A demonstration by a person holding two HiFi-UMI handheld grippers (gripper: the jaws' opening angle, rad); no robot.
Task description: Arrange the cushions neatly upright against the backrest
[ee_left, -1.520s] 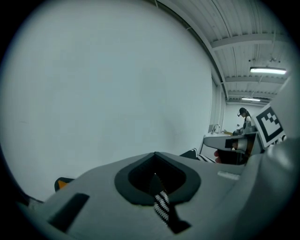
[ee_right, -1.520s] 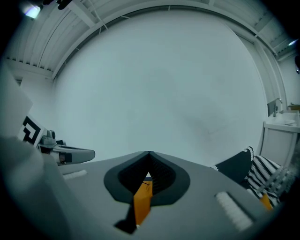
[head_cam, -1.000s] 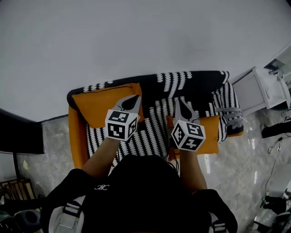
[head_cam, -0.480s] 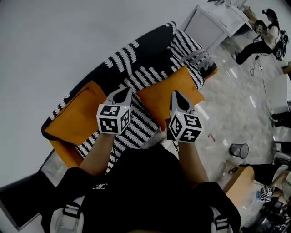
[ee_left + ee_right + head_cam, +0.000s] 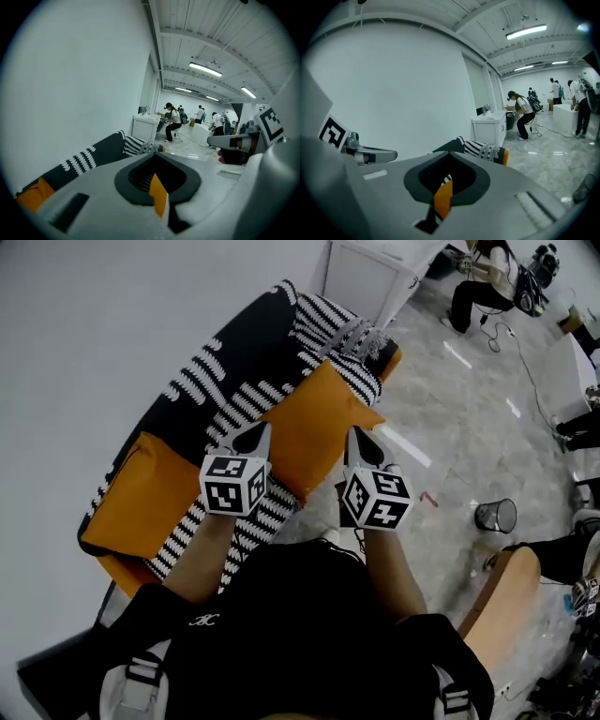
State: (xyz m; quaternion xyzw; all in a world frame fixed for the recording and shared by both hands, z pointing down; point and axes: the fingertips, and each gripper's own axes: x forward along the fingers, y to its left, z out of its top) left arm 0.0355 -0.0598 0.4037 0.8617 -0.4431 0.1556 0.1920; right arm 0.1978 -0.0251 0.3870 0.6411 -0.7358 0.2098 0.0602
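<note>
**A:** Head view, cushions?
**B:** Two, orange. First cushion (image 5: 141, 493) stood at the sofa's (image 5: 267, 517) left end, against the backrest (image 5: 220, 357). Second cushion (image 5: 314, 437) lay toward the right end, at the seat's front edge, under the left gripper (image 5: 253, 434) and right gripper (image 5: 360, 437).
**A:** Left gripper view?
**B:** Jaws closed together; an orange sliver showed through their notch.
**A:** Right gripper view?
**B:** Jaws closed likewise; orange and stripes beyond.

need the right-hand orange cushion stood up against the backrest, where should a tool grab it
Probably its near corner, coming from the front. The right-hand orange cushion lies tilted on the striped throw with that corner pointing outward and free, while its far edge sits by the backrest.
</note>
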